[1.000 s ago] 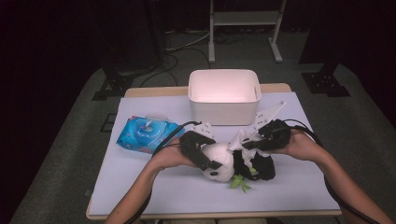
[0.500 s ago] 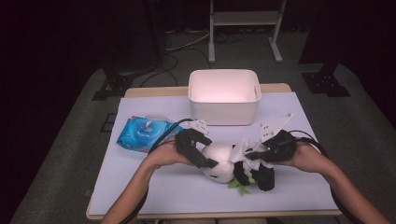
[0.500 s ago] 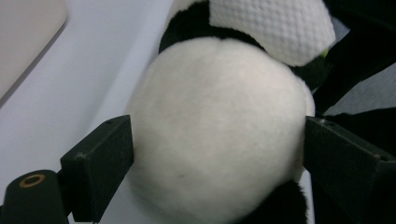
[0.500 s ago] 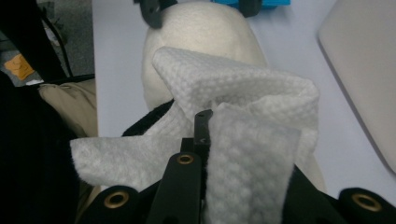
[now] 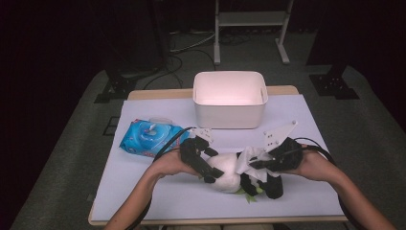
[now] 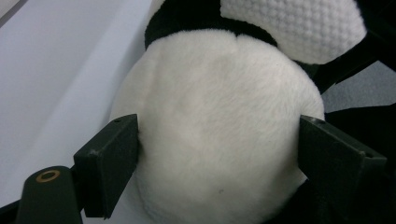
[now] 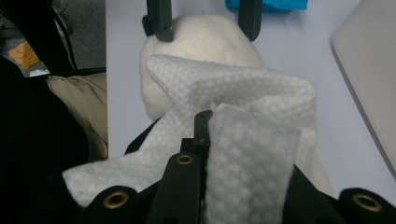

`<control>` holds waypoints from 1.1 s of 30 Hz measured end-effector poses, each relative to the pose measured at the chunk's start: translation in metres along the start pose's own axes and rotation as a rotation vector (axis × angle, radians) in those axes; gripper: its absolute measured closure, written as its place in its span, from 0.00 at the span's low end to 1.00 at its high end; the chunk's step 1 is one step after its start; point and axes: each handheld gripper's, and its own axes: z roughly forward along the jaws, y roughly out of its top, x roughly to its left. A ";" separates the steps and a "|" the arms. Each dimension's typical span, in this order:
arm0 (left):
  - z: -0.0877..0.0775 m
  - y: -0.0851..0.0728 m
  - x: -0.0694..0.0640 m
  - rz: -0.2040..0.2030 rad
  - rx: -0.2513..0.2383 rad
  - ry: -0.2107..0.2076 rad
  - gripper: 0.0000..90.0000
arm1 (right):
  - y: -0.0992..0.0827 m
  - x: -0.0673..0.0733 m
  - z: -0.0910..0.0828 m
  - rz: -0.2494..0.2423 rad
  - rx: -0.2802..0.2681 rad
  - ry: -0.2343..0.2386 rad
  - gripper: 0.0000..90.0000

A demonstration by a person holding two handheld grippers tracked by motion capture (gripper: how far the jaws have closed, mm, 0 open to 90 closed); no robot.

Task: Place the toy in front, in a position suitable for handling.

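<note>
Since a second ago, the right gripper (image 5: pixel 258 164) has slid down and leftward in the high view, bringing its wipe (image 5: pixel 251 159) onto the panda (image 5: pixel 230 175); the left gripper (image 5: pixel 210 171) has hardly shifted, though its jaws have just been closing a little with the toy's white head between them.

At left in the high view, a glossy blue wipes pack (image 5: pixel 146 138) with a round lid lies on the pale table (image 5: pixel 143 191). Right of it the panda lies at lower centre, near the front edge, a rounded plush of white and black with a green leaf beneath. Behind it stands a smooth white rectangular bin (image 5: pixel 230 99).

From the left gripper view, short soft fur shows on the head (image 6: pixel 219 121), and both flat black pads press its sides, clamped wide on the toy. The wipe's dimpled weave (image 6: pixel 294 23) shows at upper right there.

In the right gripper view, the jaws are pinched together on the crumpled, quilted wipe (image 7: pixel 233 140), which drapes over the panda (image 7: pixel 205 32); the left gripper's two jaws show at the top, either side of the head.
</note>
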 end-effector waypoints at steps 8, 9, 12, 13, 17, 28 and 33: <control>0.004 0.000 -0.010 0.048 0.022 0.009 0.17 | 0.023 0.000 0.023 -0.046 0.031 -0.004 0.92; 0.003 -0.001 -0.010 0.047 0.021 0.011 0.17 | 0.025 0.000 0.028 -0.053 0.038 0.004 0.92; 0.003 -0.004 -0.011 0.042 0.010 0.010 0.17 | 0.023 0.000 0.024 -0.052 0.034 0.009 0.92; 0.003 -0.004 -0.011 0.041 0.006 0.009 0.17 | 0.022 0.000 0.022 -0.048 0.034 0.006 0.92; 0.003 -0.004 -0.012 0.051 0.005 0.010 0.17 | 0.012 -0.001 0.009 -0.027 0.023 -0.004 0.91; 0.007 0.005 -0.014 0.029 0.019 -0.009 0.09 | -0.013 -0.003 -0.009 0.039 -0.008 0.008 0.91; 0.017 0.010 -0.012 -0.005 0.044 -0.018 0.02 | -0.014 0.000 -0.005 0.035 -0.004 0.014 0.92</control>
